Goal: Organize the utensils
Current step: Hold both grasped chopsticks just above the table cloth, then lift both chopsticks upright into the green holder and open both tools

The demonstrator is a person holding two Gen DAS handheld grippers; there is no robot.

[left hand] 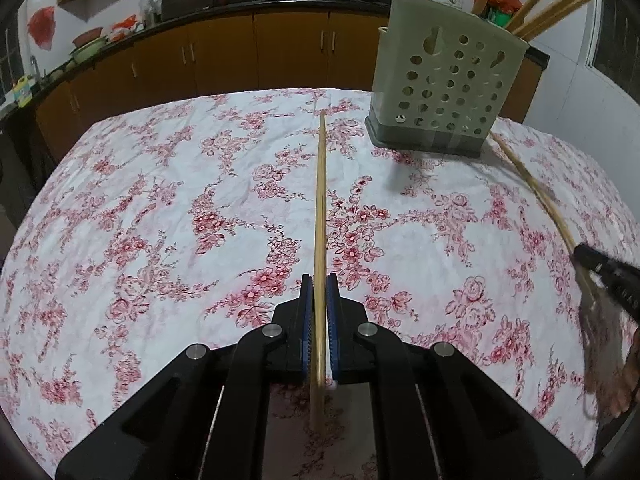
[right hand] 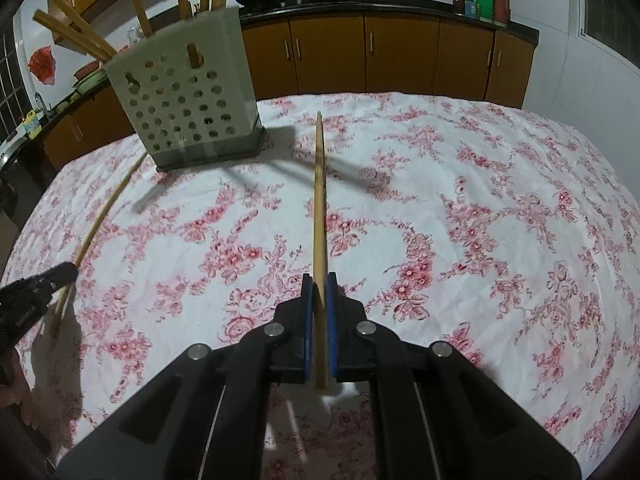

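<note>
Chopsticks are held one to each gripper above a table covered by a flowered cloth (left hand: pixel 160 200). In the left wrist view, the left gripper (left hand: pixel 319 292) is closed tight on a long wooden chopstick (left hand: pixel 321 200), which is clamped between the blue pads (left hand: pixel 307 320) and runs forward along the fingers, its far tip reaching toward the back edge of the table. The left gripper is angled downward toward the cloth.

In the right wrist view, the right gripper (right hand: pixel 319 292) is likewise pinched shut on a second chopstick (right hand: pixel 319 200), gripped near its rear end, with the shaft pointing ahead and the tool tilted downward.

A pale perforated utensil holder (left hand: pixel 444 80) is seen upright near the far edge of the table, with several more chopsticks (left hand: pixel 556 4) leaning out of its top. It stands ahead and to the right of the left gripper, and ahead and to the left of the right gripper. Each gripper is seen, blurred, at the edge of the other's view. Brown kitchen cabinets (right hand: pixel 400 56) are seen behind the table.
</note>
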